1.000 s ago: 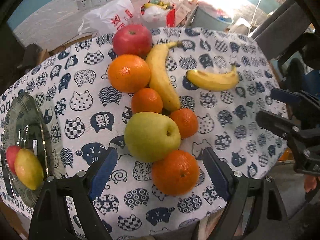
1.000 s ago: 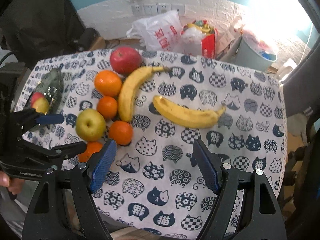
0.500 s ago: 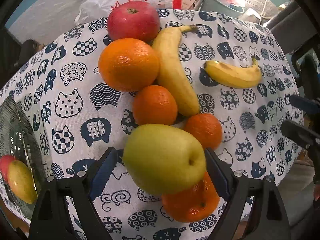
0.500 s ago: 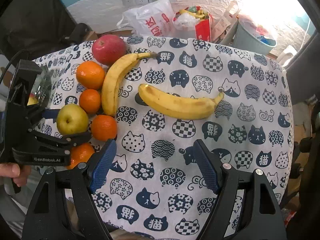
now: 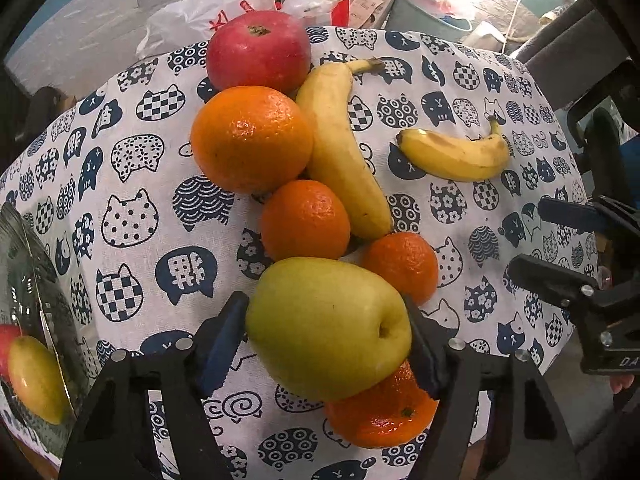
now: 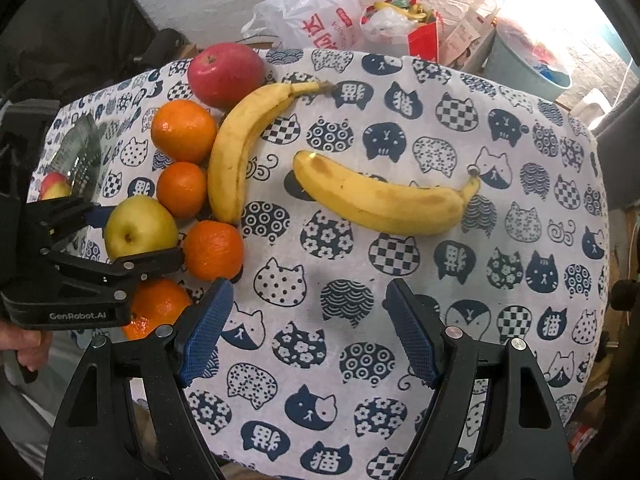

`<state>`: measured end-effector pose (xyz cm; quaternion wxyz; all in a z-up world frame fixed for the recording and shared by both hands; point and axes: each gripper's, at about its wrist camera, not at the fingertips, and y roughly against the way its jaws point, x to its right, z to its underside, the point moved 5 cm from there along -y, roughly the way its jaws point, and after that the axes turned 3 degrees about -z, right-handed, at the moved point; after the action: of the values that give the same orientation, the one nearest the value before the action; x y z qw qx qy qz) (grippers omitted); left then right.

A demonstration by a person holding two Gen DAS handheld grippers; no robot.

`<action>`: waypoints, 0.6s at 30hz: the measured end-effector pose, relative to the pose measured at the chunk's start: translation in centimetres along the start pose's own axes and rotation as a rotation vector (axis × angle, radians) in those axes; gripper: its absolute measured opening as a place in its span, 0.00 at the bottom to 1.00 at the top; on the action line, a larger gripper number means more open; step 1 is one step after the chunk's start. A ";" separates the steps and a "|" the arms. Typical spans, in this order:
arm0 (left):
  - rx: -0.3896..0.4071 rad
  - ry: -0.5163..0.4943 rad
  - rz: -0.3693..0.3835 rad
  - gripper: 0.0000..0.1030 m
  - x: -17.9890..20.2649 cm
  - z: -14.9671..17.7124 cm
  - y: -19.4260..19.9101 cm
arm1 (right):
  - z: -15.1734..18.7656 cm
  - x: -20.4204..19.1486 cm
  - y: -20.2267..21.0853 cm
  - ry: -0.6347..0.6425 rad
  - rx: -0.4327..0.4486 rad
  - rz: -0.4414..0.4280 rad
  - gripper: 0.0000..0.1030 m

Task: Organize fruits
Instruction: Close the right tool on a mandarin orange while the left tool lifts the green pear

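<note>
Down on the cat-print tablecloth (image 6: 400,280), fruit lies in a loose cluster. The left gripper (image 5: 326,330) straddles a green-yellow pear (image 5: 326,326), its jaws closing with the pear between the blue pads (image 5: 222,338); the pads look to be at its sides, though whether they press yet cannot be told. The pear lies on its side near the table's front edge, its dimpled end facing right in the left wrist view, resting partly over an orange (image 5: 380,412). Behind it sit two small oranges (image 5: 306,220), a large orange (image 5: 252,140) and a red apple (image 5: 258,50). A long banana (image 5: 340,148) lies beside them, its stem pointing away toward the wall. A second banana (image 6: 384,196) lies crosswise and well apart, stem pointing right. A glass plate (image 5: 28,280) at the far left holds a red and yellow fruit (image 5: 34,376). The right gripper (image 6: 308,332) hangs over bare cloth, fingers wide, holding nothing.
</note>
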<state>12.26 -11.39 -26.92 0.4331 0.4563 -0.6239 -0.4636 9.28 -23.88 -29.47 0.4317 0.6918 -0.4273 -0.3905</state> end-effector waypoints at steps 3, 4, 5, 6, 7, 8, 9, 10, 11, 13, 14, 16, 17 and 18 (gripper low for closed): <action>0.009 0.001 0.003 0.72 -0.3 0.3 0.3 | -0.1 -0.3 -0.3 0.003 -0.004 -0.005 0.76; 0.012 0.001 0.007 0.72 -0.3 0.4 0.4 | -0.1 -0.4 -0.4 0.003 -0.003 -0.009 0.76; 0.015 0.001 0.010 0.72 -0.5 0.5 0.6 | -0.2 -0.5 -0.4 0.003 -0.003 -0.012 0.76; 0.021 0.001 0.011 0.72 -0.6 0.5 0.8 | -0.2 -0.7 -0.6 0.003 -0.004 -0.019 0.76; 0.026 0.002 0.012 0.72 -0.6 0.6 1.0 | -0.3 -0.9 -0.8 0.002 -0.006 -0.028 0.76; 0.034 0.002 0.015 0.72 -0.7 0.6 1.4 | -0.4 -1.1 -0.9 0.004 -0.008 -0.035 0.76; 0.040 0.001 0.016 0.72 -0.8 0.6 1.7 | -0.5 -1.3 -1.1 0.006 -0.009 -0.039 0.76; 0.047 0.001 0.014 0.72 -0.9 0.6 2.0 | -0.6 -1.7 -1.3 0.012 -0.010 -0.044 0.76; 0.053 0.002 0.011 0.72 -1.1 0.7 2.3 | -0.7 -1.9 -1.4 0.016 -0.010 -0.047 0.76; 0.064 0.006 0.005 0.72 -1.5 0.9 3.0 | -0.9 -2.6 -1.8 0.026 -0.013 -0.059 0.76; 0.068 0.008 0.002 0.72 -1.8 1.0 3.3 | -1.0 -2.9 -2.0 0.028 -0.016 -0.065 0.76; 0.076 0.020 -0.004 0.72 -2.4 1.3 3.7 | -1.2 -3.4 -2.6 0.027 -0.023 -0.077 0.76; 0.077 0.029 -0.004 0.72 -2.8 1.5 3.8 | -1.2 -3.6 -2.9 0.025 -0.027 -0.086 0.76; 0.077 0.036 -0.005 0.72 -3.0 1.6 3.8 | -1.4 -3.8 -3.2 0.023 -0.032 -0.097 0.76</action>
<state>10.71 -7.59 -23.85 0.4253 0.4823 -0.6324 -0.4320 10.06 -19.14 -31.32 0.4281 0.7092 -0.3820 -0.4096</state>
